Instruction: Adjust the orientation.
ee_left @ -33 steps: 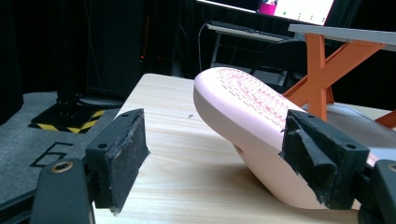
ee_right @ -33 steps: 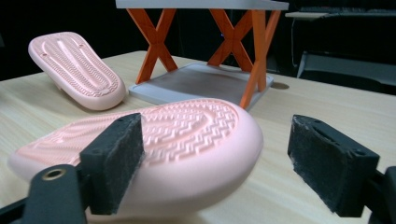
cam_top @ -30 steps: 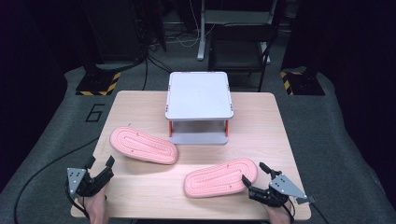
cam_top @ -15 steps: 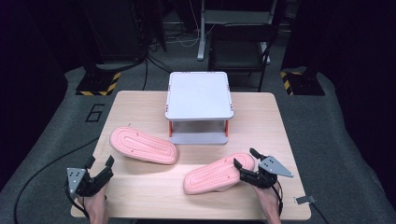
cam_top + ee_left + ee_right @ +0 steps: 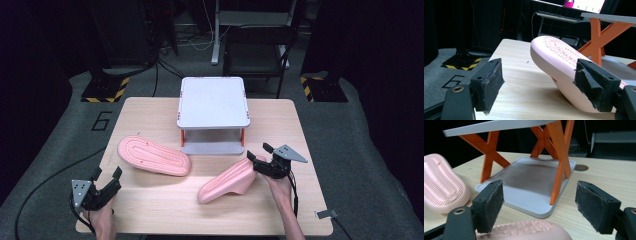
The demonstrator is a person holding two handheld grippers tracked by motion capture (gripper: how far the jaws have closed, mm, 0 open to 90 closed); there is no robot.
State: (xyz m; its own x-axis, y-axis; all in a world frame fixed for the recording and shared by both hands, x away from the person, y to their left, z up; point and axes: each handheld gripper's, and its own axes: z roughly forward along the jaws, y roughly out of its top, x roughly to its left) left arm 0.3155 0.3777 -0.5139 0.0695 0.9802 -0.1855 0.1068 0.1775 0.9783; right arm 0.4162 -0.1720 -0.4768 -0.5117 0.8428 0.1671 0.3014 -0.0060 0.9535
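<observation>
A pale wooden table [image 5: 150, 200] carries everything here, ringed by grey floor and dark equipment. At its far middle stands a two-tier rack [image 5: 213, 102]: a grey top shelf on orange crossed legs over a grey base tray, which the right gripper view shows from low down [image 5: 531, 187].

Two pink slippers lie sole-up on the near half. The left slipper [image 5: 154, 156] rests flat just left of the rack's base, its ribbed sole uppermost. The right slipper [image 5: 229, 181] lies angled across the table's middle right, its far end raised toward the right gripper and its near end on the wood.

The right gripper [image 5: 261, 159], held in a hand coming up from the bottom edge, sits at that slipper's raised end, near the rack's front right corner. In the right gripper view its black padded jaws stand wide apart with the slipper's ribbed end [image 5: 524, 231] low between them, and neither pad is seen touching it. From above, the jaws appear to meet the slipper's end, but whether it is held cannot be told.

The left gripper [image 5: 106, 174] hovers at the table's near left corner, well apart from the left slipper. Its jaws gape wide on nothing, the slipper [image 5: 559, 57] lying beyond them.
</observation>
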